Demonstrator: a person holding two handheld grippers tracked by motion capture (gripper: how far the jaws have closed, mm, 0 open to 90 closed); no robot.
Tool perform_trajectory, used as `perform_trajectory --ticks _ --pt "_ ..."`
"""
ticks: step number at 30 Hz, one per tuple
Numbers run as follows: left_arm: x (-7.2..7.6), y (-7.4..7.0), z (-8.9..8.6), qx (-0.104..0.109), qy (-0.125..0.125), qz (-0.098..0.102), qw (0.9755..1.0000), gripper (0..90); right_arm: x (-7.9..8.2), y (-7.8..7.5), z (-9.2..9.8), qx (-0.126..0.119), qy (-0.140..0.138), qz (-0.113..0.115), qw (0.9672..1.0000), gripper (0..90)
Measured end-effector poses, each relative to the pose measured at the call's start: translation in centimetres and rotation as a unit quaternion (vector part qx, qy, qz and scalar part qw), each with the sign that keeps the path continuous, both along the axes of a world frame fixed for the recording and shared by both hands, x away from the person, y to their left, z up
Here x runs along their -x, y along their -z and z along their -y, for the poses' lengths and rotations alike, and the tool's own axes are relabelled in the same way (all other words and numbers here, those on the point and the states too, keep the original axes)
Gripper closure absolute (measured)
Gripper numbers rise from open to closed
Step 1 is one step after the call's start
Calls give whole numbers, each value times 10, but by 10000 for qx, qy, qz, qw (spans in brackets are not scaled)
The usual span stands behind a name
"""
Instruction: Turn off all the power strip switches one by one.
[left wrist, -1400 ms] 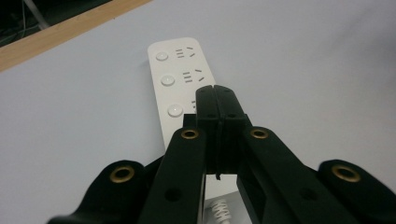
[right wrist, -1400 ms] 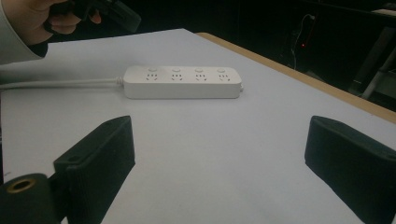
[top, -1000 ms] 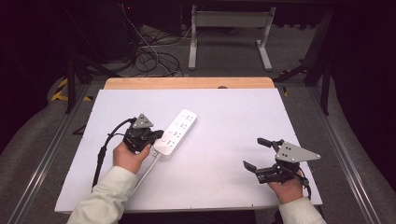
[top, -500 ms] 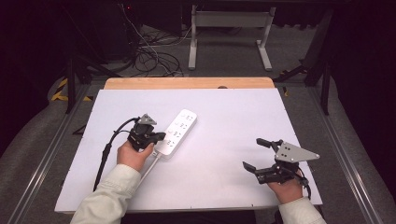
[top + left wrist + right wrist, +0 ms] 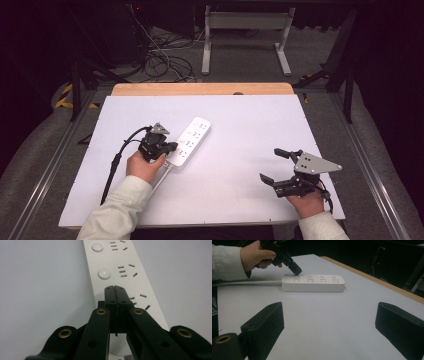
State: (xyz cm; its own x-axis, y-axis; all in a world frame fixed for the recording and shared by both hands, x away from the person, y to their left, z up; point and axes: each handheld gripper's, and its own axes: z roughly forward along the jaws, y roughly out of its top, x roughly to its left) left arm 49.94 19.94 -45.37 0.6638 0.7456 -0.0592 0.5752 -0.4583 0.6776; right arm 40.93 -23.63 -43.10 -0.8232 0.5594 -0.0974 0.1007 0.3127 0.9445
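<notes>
Change since a second ago?
Only a slight creep of the left tool (image 5: 172, 147) toward the power strip (image 5: 192, 140). No shift of the right tool (image 5: 268, 164), and none of the strip itself.

Place of the strip?
Flat on the white worktop (image 5: 240, 120), left of middle and lying at a slant, with its cord (image 5: 249, 283) trailing back toward the person's side.

State of the left tool?
Pinched fully together, nothing between the pads. Tipped down over the strip's cord end, right at the nearest socket. Looks to be touching the top face in the right gripper view, though hard to say for sure.

And the right one?
Spread wide, holding nothing, resting well apart from the strip near the worktop's right front corner.

Meaning for the job?
Probably a poke rather than a grasp: closed tips used as a single finger, likely aimed at the near-end switch, one of a row of round buttons (image 5: 104, 273) beside the sockets. Approach seemingly done, press itself about due.

Anything to watch?
Sliding of the strip under a skewed push, with no second tool steadying it.
</notes>
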Motion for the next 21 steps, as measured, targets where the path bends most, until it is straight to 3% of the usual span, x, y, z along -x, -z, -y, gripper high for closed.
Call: perform_trajectory --ticks 3,11,21 --pt "0 1 1 51 -5 -27 10000 900 0 0 0 -3 -15 0 10000 88" --pt "1 2 1 -154 -85 98 9998 900 1 0 0 -6 -16 2 10000 88" --pt "3 3 3 -196 -84 203 9996 900 1 0 0 -14 -28 -8 10000 88"
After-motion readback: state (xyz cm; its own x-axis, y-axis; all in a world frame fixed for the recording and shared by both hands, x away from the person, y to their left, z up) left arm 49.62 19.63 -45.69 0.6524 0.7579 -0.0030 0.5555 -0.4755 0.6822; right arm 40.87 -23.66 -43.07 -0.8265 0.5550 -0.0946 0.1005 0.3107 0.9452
